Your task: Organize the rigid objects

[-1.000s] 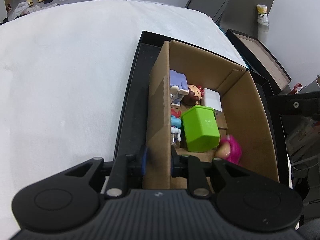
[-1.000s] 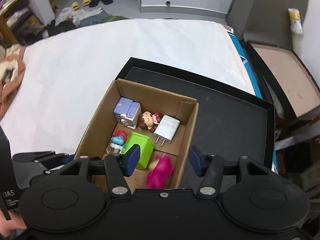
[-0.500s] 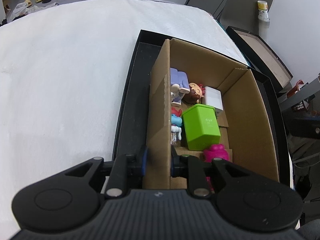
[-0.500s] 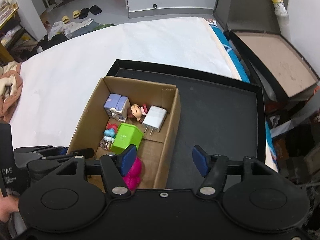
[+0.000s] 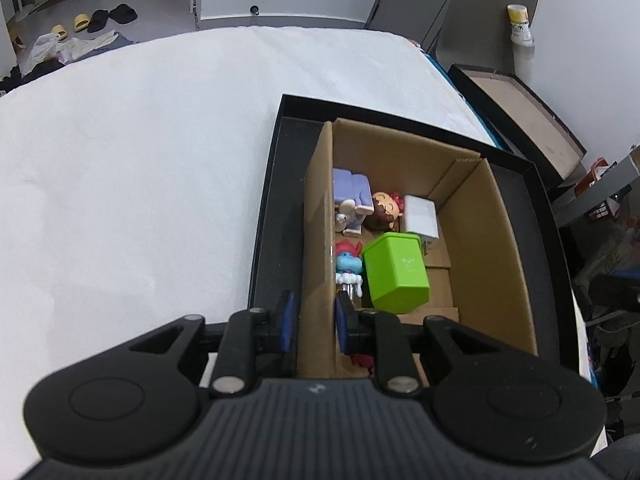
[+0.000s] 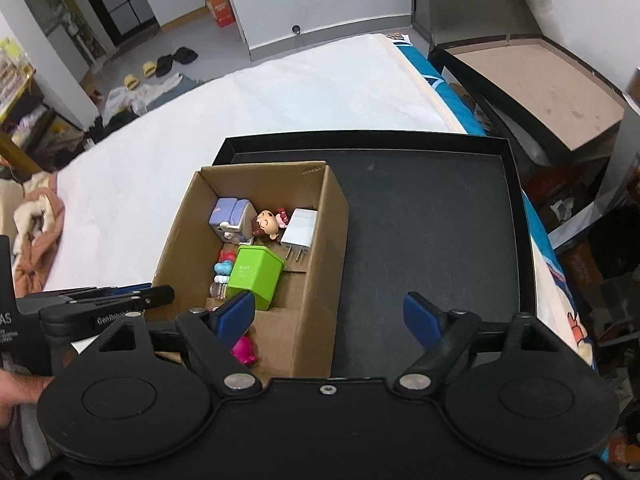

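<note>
A cardboard box (image 6: 256,256) sits at the left end of a shallow black tray (image 6: 432,240) on a white-covered table (image 5: 140,168). The left gripper (image 5: 310,320) is clamped on the box's left wall. The right gripper (image 6: 330,314) hangs over the box's right wall, jaws opening with nothing held between them. Inside lie a green cube (image 6: 256,276), a white charger (image 6: 300,228), small figurines (image 6: 267,224) and a pink toy (image 6: 243,350). To finish well, I judge the right hand should pull clear while the left steadies the box.
</note>
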Action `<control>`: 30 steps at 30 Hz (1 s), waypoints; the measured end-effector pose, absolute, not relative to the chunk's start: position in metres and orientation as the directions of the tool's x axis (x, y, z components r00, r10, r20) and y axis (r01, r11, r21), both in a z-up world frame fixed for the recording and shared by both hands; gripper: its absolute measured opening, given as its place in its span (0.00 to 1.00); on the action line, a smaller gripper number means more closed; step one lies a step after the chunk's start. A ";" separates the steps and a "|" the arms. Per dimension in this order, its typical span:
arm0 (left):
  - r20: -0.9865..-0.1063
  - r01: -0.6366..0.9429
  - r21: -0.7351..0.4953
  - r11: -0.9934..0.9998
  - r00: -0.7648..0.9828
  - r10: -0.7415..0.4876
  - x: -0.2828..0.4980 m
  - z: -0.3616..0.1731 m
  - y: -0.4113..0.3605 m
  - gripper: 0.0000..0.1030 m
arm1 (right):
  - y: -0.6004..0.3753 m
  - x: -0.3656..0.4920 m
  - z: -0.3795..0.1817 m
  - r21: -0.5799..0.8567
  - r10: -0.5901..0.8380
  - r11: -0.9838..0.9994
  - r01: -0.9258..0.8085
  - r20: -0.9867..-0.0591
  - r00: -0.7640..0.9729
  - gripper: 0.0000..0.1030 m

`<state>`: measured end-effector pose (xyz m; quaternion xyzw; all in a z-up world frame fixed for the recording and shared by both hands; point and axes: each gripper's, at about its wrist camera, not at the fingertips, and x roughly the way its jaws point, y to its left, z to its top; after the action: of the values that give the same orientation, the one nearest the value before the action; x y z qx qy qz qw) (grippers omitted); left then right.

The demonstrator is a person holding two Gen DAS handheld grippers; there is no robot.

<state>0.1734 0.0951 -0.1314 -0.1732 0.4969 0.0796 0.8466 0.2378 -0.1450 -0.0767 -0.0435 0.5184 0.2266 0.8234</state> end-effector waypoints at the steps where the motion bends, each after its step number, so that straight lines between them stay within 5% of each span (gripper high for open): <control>1: -0.867 -0.307 -0.206 0.929 0.498 -0.027 0.172 -0.128 0.094 0.19 | -0.149 0.237 -0.076 0.169 0.333 0.894 -0.414 -0.870 0.364 0.81; 12: -0.828 -0.278 -0.186 0.942 0.561 0.002 0.152 -0.073 0.072 0.22 | -0.192 0.221 -0.060 0.225 0.378 0.901 -0.371 -0.826 0.417 0.93; 14: -0.818 -0.272 -0.196 0.942 0.575 -0.005 0.146 -0.062 0.067 0.27 | -0.198 0.216 -0.055 0.227 0.379 0.904 -0.362 -0.818 0.434 0.96; 19: -0.784 -0.259 -0.220 0.940 0.621 -0.012 0.132 -0.037 0.056 0.65 | -0.211 0.204 -0.040 0.223 0.376 0.912 -0.343 -0.789 0.486 1.00; 22: -0.756 -0.244 -0.251 0.937 0.654 -0.032 0.122 -0.022 0.049 0.77 | -0.217 0.198 -0.029 0.223 0.372 0.916 -0.333 -0.781 0.502 1.00; 30: -0.742 -0.222 -0.214 0.951 0.670 -0.010 0.096 0.011 0.028 0.85 | -0.230 0.173 -0.001 0.184 0.349 0.925 -0.332 -0.755 0.555 1.00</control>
<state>0.0960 0.0280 0.0111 -0.1445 0.4017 0.0586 0.9024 0.1730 -0.2296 -0.0011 0.0102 0.4306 0.1931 0.8816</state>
